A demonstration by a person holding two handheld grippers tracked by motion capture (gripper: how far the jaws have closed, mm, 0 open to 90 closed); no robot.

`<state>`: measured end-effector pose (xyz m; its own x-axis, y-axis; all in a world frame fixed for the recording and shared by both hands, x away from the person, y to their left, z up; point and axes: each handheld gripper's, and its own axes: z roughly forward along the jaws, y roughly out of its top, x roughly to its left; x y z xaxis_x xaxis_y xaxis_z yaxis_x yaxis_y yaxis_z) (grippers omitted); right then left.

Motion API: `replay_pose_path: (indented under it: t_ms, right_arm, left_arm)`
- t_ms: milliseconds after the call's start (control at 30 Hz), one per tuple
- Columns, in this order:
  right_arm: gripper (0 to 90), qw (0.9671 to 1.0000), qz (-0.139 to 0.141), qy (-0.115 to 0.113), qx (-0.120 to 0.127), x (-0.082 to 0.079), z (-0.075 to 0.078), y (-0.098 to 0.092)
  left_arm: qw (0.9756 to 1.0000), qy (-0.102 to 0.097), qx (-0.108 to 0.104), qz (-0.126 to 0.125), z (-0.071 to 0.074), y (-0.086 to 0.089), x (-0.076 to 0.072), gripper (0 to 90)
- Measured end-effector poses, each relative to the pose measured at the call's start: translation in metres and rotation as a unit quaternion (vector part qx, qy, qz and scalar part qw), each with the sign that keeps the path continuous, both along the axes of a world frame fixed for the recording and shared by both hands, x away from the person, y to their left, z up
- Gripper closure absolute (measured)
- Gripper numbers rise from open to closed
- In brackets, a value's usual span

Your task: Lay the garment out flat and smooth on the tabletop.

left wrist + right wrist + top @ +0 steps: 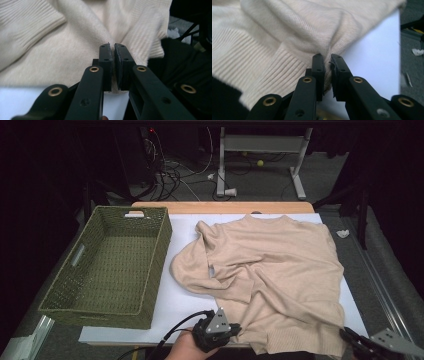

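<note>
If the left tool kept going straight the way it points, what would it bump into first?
More sweater. The left tool is already shut on the sweater's near hem, and straight ahead lies the rest of the bunched beige knit; how far off is hard to judge.

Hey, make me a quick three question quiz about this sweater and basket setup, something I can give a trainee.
1. True or false: the beige sweater lies inside the green woven basket.
2. Which part of the sweater does the left tongs pinch? A: the collar. B: the ribbed hem at the near edge. C: a sleeve cuff.
3. Fill in: the basket stands to the ____ of the sweater in the high view.

Key
1. False: it is spread on the white tabletop, beside the basket.
2. B. The right tongs is also shut on the hem, farther along the same edge.
3. Left.
</note>
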<state>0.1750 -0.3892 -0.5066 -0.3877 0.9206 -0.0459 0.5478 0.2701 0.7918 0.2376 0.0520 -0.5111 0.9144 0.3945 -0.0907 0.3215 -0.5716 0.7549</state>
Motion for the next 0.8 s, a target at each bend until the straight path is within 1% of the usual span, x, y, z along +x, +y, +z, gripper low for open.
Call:
replay_pose_path:
  t_ms: [100, 167, 200, 233, 300, 367, 400, 433, 500, 533, 567, 633, 667, 700, 733, 767, 800]
  right_arm:
    - [82.7, 0.9999, -0.008, 0.0, 0.006, -0.02, 0.001, -0.007]
    - [82.6, 0.9999, -0.013, 0.001, 0.001, -0.033, 0.0, -0.008]
    - [82.0, 0.9999, -0.013, 0.004, 0.0, -0.037, -0.001, -0.008]
    - [82.0, 0.9999, -0.013, 0.004, 0.0, -0.037, -0.001, -0.008]
    - [77.6, 0.9999, -0.011, 0.008, 0.004, -0.04, -0.003, -0.008]
    - [71.4, 0.9998, -0.012, 0.002, 0.013, -0.038, 0.0, -0.009]
    - [69.3, 0.9997, -0.014, -0.004, 0.021, -0.036, 0.002, -0.009]
    - [69.0, 0.9995, -0.015, -0.011, 0.024, -0.033, 0.005, -0.01]
    - [68.3, 0.9992, -0.022, -0.022, 0.025, -0.024, 0.012, -0.012]
    - [68.6, 0.999, -0.025, -0.028, 0.023, -0.017, 0.015, -0.014]
    - [68.6, 0.9988, -0.031, -0.031, 0.019, -0.009, 0.018, -0.015]
    - [67.5, 0.9983, -0.042, -0.03, 0.026, 0.01, 0.02, -0.021]
    - [65.8, 0.998, -0.05, -0.03, 0.027, 0.021, 0.019, -0.023]
    - [64.2, 0.9977, -0.056, -0.026, 0.027, 0.034, 0.018, -0.025]
    - [63.5, 0.9974, -0.062, -0.025, 0.027, 0.044, 0.018, -0.026]
    - [62.4, 0.9972, -0.066, -0.022, 0.026, 0.053, 0.016, -0.027]
    - [60.3, 0.9972, -0.067, -0.013, 0.029, 0.065, 0.014, -0.029]
  left_arm:
    - [0.9998, 0.018, -0.006, 0.008, 0.0, 0.014, -0.003, 81.1]
    - [0.9997, 0.021, -0.005, 0.007, -0.001, 0.017, -0.005, 81.1]
    - [0.9997, 0.022, -0.001, 0.006, -0.002, 0.019, -0.007, 80.9]
    - [0.9997, 0.026, 0.003, 0.004, -0.003, 0.02, -0.009, 80.9]
    - [0.9995, 0.03, 0.009, 0.002, -0.005, 0.021, -0.011, 78.8]
    - [0.9995, 0.032, 0.0, 0.007, -0.004, 0.02, -0.009, 67.1]
    - [0.9994, 0.03, -0.006, 0.014, -0.003, 0.019, -0.008, 62.7]
    - [0.9994, 0.026, -0.009, 0.022, -0.003, 0.018, -0.007, 57.4]
    - [0.9991, 0.02, -0.007, 0.037, -0.003, 0.011, -0.004, 44.8]
    - [0.9991, 0.02, -0.005, 0.036, -0.004, 0.006, -0.002, 40.6]
    - [0.9991, 0.023, 0.002, 0.035, -0.006, 0.001, 0.0, 39.5]
    - [0.999, 0.031, 0.018, 0.027, -0.009, -0.009, 0.002, 39.6]
    - [0.9993, 0.02, 0.024, 0.02, -0.011, -0.015, 0.0, 41.0]
    - [0.9994, 0.004, 0.03, 0.019, -0.012, -0.017, -0.003, 48.3]
    - [0.9994, 0.001, 0.03, 0.015, -0.012, -0.017, -0.004, 58.5]
    - [0.9996, 0.006, 0.024, 0.015, -0.012, -0.016, -0.004, 68.5]
    - [0.9996, 0.006, 0.023, 0.013, -0.012, -0.014, -0.004, 77.2]
